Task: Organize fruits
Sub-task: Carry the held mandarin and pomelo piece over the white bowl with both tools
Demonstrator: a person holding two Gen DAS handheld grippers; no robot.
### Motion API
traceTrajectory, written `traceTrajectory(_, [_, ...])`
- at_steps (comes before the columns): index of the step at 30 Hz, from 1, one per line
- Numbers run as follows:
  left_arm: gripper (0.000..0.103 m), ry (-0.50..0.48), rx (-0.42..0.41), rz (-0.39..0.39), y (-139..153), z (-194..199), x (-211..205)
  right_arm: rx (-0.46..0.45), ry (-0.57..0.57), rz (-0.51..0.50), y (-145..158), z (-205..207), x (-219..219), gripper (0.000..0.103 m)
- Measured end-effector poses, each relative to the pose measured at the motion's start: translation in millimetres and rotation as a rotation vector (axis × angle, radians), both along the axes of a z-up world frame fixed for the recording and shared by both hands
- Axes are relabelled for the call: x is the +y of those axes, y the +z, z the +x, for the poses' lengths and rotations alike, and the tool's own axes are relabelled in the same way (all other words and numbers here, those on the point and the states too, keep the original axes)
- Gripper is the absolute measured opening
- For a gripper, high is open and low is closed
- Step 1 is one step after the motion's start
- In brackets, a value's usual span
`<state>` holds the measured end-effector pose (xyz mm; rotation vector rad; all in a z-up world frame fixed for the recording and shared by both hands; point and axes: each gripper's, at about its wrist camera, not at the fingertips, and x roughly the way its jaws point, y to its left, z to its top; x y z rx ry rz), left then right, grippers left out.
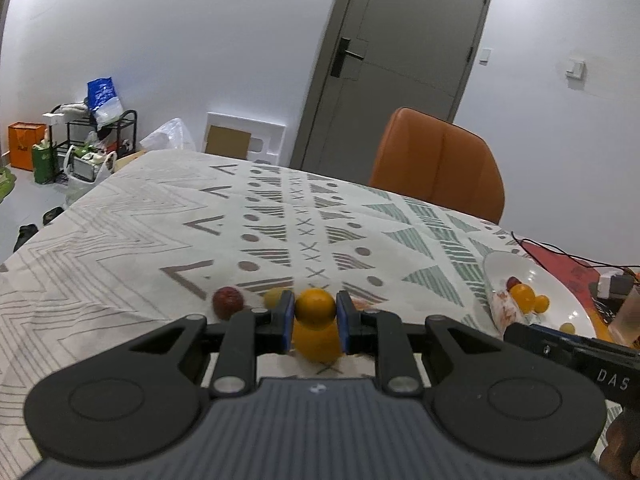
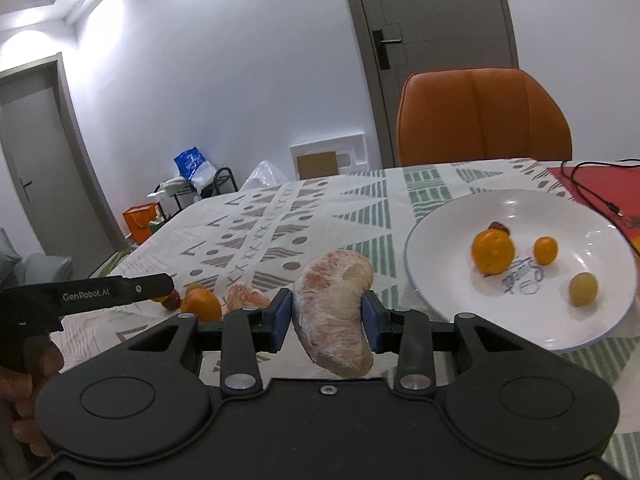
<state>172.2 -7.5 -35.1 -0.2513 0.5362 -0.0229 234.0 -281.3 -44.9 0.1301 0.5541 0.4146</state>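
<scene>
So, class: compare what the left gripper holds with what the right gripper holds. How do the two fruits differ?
The left gripper pinches a small, round, smooth orange fruit; the right gripper grips a larger, elongated peeled pomelo segment. The orange fruit is bright and unpeeled; the segment is pale pink with whitish membrane. Both are clamped between blue pads above the patterned tablecloth.

- "GenRobot.AI", white print on the black left gripper [image 2: 160, 285] body, at 9 o'clock in the right wrist view.
- "DAS", white letters on the black right gripper [image 1: 516, 330] body, at 4 o'clock in the left wrist view.
- Blue cursive script inside the plate [image 2: 440, 300], seen upside down; illegible.
</scene>
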Motion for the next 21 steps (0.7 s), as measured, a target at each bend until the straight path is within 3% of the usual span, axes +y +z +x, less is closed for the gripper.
traceTrajectory(21, [0.021,-0.107,-0.018,0.024,3.7,11.2,-61.9,-0.012,-0.104,0.017,-4.0,-7.0,-55.8,0.036])
